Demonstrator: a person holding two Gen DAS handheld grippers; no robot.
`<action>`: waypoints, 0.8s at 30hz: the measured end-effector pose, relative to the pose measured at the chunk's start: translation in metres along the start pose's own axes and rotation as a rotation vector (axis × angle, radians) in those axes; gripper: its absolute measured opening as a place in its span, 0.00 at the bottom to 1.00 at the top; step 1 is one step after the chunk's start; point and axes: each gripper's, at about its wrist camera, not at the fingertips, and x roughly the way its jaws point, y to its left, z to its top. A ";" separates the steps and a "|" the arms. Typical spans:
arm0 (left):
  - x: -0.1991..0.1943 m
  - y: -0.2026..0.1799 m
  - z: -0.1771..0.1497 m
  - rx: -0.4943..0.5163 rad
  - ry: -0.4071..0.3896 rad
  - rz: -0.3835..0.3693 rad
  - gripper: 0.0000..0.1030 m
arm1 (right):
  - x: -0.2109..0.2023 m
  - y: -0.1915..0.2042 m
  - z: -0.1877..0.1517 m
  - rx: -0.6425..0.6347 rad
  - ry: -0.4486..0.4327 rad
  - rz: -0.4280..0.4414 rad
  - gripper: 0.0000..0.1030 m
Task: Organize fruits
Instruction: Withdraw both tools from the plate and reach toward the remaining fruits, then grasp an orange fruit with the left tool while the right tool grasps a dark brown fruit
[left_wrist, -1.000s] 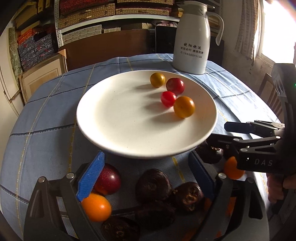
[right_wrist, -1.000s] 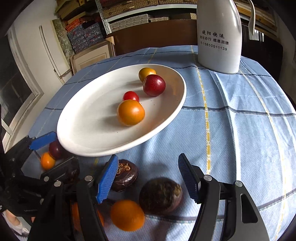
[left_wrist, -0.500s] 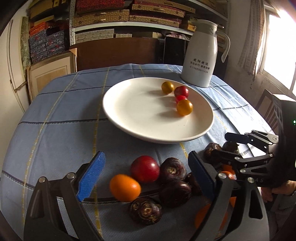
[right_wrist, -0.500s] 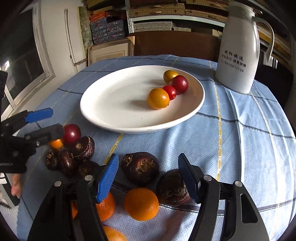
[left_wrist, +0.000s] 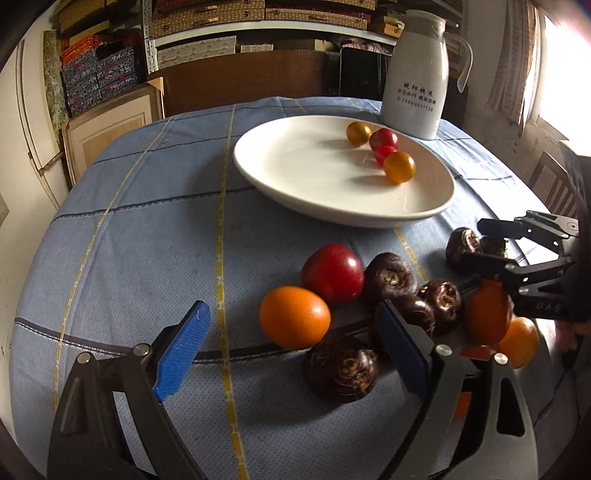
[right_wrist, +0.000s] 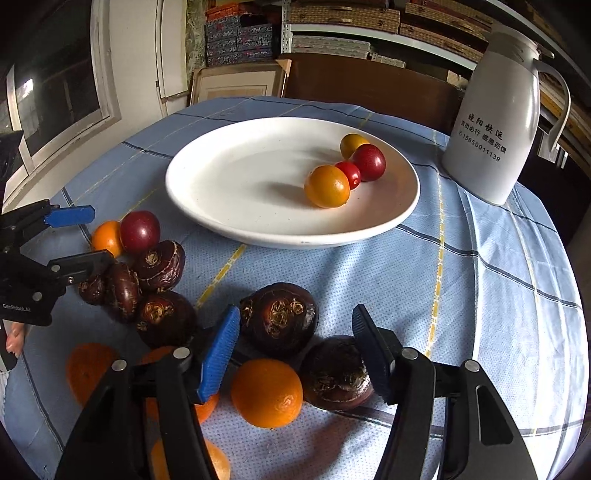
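A white plate (left_wrist: 332, 218) (right_wrist: 258, 236) on the blue checked cloth holds several small red and yellow tomatoes (left_wrist: 399, 168). Loose fruit lies in front of it. My left gripper (left_wrist: 291, 350) is open, its blue pads either side of an orange tomato (left_wrist: 294, 317) and a dark water chestnut (left_wrist: 341, 369); a red tomato (left_wrist: 332, 273) lies just beyond. My right gripper (right_wrist: 295, 350) is closing around a large water chestnut (right_wrist: 279, 317) and an orange (right_wrist: 266, 391), its pads clear of both. Each gripper shows in the other's view: the right gripper (left_wrist: 469, 240), the left gripper (right_wrist: 101, 236).
A white thermos jug (left_wrist: 413, 81) (right_wrist: 495, 129) stands behind the plate at the right. More chestnuts (right_wrist: 147, 288) and oranges (right_wrist: 86, 365) are heaped between the grippers. A wooden chair (left_wrist: 550, 184) is beyond the table's right edge; shelves and boxes line the back wall.
My left gripper has drawn back from the plate and shifted, so the red and orange tomatoes now lie ahead of it. The right view has rolled level and its jaws have narrowed.
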 end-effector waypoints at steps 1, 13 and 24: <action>0.002 0.001 0.000 0.000 0.009 0.010 0.86 | 0.001 -0.002 0.000 0.008 0.002 -0.002 0.62; 0.009 0.000 0.002 0.026 0.013 -0.040 0.56 | 0.002 0.000 -0.003 0.019 -0.033 -0.045 0.55; 0.009 -0.001 0.001 0.022 0.005 -0.057 0.42 | -0.004 -0.011 -0.002 0.053 -0.057 -0.009 0.26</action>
